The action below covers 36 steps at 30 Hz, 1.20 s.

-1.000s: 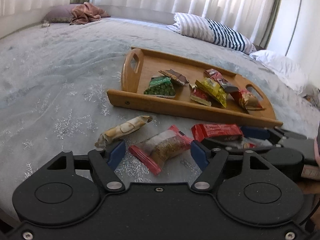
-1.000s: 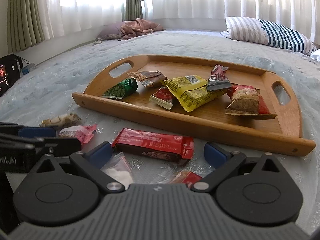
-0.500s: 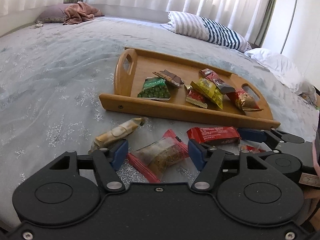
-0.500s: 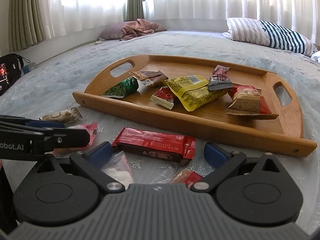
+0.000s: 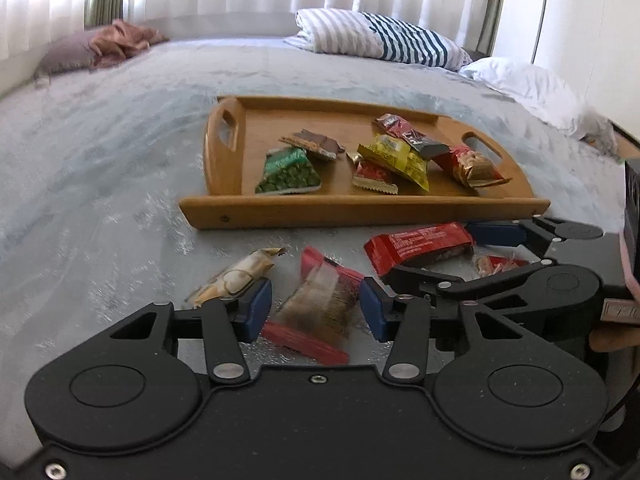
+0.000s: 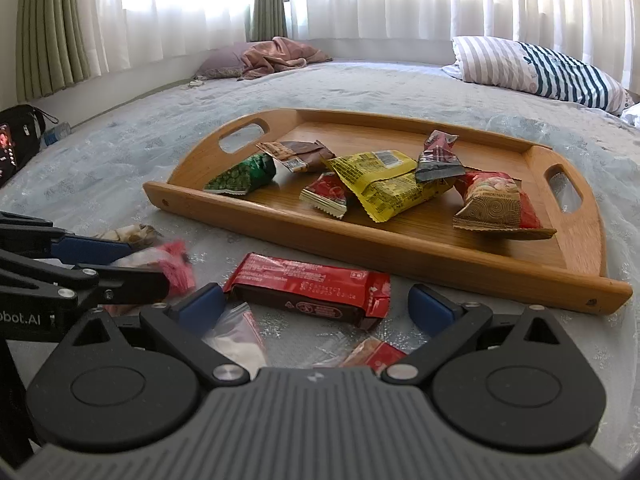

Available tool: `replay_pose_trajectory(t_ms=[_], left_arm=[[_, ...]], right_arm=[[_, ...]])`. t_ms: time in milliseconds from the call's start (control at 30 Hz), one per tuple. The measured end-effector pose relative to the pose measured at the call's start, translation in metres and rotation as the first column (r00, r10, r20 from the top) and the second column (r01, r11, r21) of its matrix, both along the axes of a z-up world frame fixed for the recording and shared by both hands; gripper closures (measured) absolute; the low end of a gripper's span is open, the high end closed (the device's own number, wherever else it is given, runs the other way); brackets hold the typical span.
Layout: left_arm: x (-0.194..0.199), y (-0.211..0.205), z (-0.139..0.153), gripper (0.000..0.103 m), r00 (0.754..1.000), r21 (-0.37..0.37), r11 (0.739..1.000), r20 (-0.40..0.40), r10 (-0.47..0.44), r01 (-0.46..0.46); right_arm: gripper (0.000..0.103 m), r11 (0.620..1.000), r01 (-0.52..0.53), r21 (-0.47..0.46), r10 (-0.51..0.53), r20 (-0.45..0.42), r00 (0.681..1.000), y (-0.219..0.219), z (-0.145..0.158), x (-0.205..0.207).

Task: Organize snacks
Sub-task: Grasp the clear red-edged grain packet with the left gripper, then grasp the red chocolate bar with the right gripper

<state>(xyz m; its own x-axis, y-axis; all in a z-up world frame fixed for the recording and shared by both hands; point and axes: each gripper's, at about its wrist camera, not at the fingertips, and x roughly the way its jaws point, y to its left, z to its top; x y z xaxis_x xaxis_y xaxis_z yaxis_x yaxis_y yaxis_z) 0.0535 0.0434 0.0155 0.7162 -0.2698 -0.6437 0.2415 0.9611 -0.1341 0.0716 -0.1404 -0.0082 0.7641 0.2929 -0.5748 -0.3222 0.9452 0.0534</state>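
Note:
A wooden tray [image 5: 360,210] [image 6: 400,252] on the bed holds several snack packets. Loose on the bedspread lie a red-edged clear packet [image 5: 320,308] [image 6: 168,264], a cream wrapped candy [image 5: 236,278] [image 6: 128,234], a long red bar [image 5: 420,244] [image 6: 312,288] and a small clear-and-red packet [image 6: 240,336]. My left gripper [image 5: 316,312] is open, its blue pads on either side of the red-edged packet, apart from it. My right gripper [image 6: 312,308] is open, its pads around the near edge of the red bar, over the small packet.
A striped pillow [image 5: 376,40] and a white pillow [image 5: 528,88] lie beyond the tray. A pink cloth on a purple pillow [image 6: 272,54] lies at the far left. A black bag [image 6: 16,140] sits off the bed's left side.
My left gripper has swung right and come nearer the red-edged packet, its pads a little closer together. The packet looks blurred. My right gripper has barely moved.

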Motion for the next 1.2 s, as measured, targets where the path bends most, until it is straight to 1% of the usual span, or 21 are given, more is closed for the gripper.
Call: replay_pose_trajectory(t_ms=[33,67,133,233,433,633,833,967,1000,1100,1200], left_arm=[[0.001,0.003,-0.001,0.057,1.0,-0.023,1.0,-0.014,0.001,-0.001],[0.002,0.005,-0.002,0.059,1.0,-0.033,0.999,-0.021,0.005,-0.006],[0.001,0.004,-0.003,0.063,1.0,-0.004,1.0,-0.013,0.011,-0.011],[-0.003,0.0,-0.003,0.064,1.0,0.03,1.0,0.004,0.009,-0.009],[-0.003,0.001,-0.001,0.064,0.999,0.019,0.999,0.001,0.037,-0.037],[-0.005,-0.002,-0.001,0.064,0.999,0.054,0.997,0.017,0.052,-0.053],[-0.002,0.002,-0.003,0.063,0.997,0.026,0.996,0.013,0.08,-0.08],[0.002,0.003,-0.004,0.063,0.996,0.026,0.996,0.015,0.087,-0.087],[0.002,0.002,-0.005,0.063,0.996,0.031,0.996,0.018,0.086,-0.086],[0.005,0.0,-0.005,0.063,0.996,0.04,0.996,0.023,0.081,-0.082],[0.007,-0.002,-0.005,0.064,0.996,0.033,0.996,0.026,0.085,-0.085]], right_arm=[[0.0,1.0,0.0,0.001,0.0,0.0,1.0,0.0,0.0,0.0],[0.0,1.0,-0.002,0.003,0.002,0.0,1.0,0.0,0.001,0.0],[0.0,1.0,-0.007,0.003,0.007,0.002,1.0,0.001,0.0,-0.001],[0.0,1.0,-0.008,0.0,0.008,0.002,1.0,0.001,0.0,0.0],[0.0,1.0,-0.008,0.001,0.008,0.003,1.0,0.001,0.0,0.0],[0.0,1.0,-0.007,0.0,0.007,0.004,1.0,0.001,0.0,0.0],[0.0,1.0,-0.003,0.005,0.003,0.003,1.0,-0.001,0.001,-0.001],[0.001,1.0,-0.006,0.009,0.006,0.007,1.0,-0.001,0.001,-0.002],[0.001,1.0,-0.008,0.009,0.008,0.008,1.0,-0.001,0.001,-0.002],[0.008,1.0,-0.011,0.011,0.011,0.01,1.0,-0.001,0.002,-0.004],[0.022,1.0,-0.002,0.003,0.002,0.02,1.0,-0.001,0.005,-0.007]])
